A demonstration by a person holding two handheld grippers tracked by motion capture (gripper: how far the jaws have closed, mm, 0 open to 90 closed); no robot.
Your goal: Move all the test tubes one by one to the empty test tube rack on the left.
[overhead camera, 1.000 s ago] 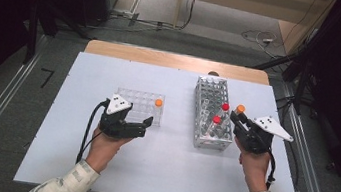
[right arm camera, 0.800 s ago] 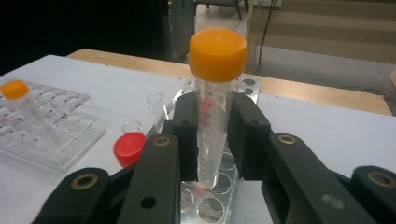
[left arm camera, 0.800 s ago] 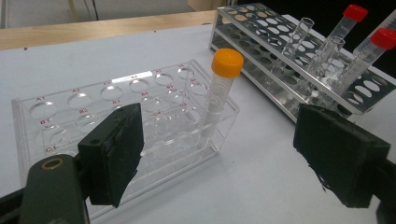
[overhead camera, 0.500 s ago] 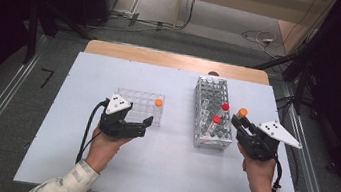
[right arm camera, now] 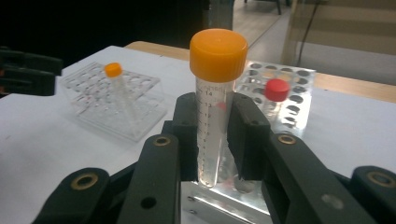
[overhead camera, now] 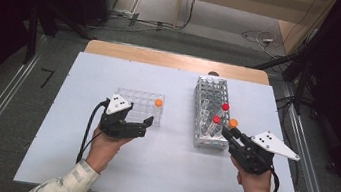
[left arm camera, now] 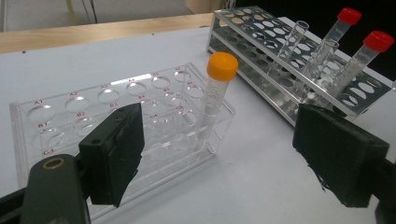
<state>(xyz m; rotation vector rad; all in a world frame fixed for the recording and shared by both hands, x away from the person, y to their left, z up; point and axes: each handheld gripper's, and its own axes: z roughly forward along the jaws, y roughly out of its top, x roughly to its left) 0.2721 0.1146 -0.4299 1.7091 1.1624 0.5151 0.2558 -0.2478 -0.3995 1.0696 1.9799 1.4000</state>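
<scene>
White table (overhead camera: pixel 162 175) under two racks, right gripper (right arm camera: pixel 214 140) clamped on an orange-capped tube (right arm camera: pixel 215 107) beside the metal rack (overhead camera: pixel 211 113), left gripper (left arm camera: pixel 219 158) wide apart, empty, facing the clear rack (left arm camera: pixel 70 112).

The widest bare stretch of the tabletop (overhead camera: pixel 168 171) runs along the near edge and up the strip between the clear rack (overhead camera: pixel 139 106) and the metal rack (overhead camera: pixel 211 113), where a gripper could pass. The orange-capped tube (left arm camera: pixel 215 100) rises from the clear rack's corner and two red-capped tubes (overhead camera: pixel 220 114) lean out of the metal rack's near end, blocking low passes there. Both racks' far rows are bare of tubes.
</scene>
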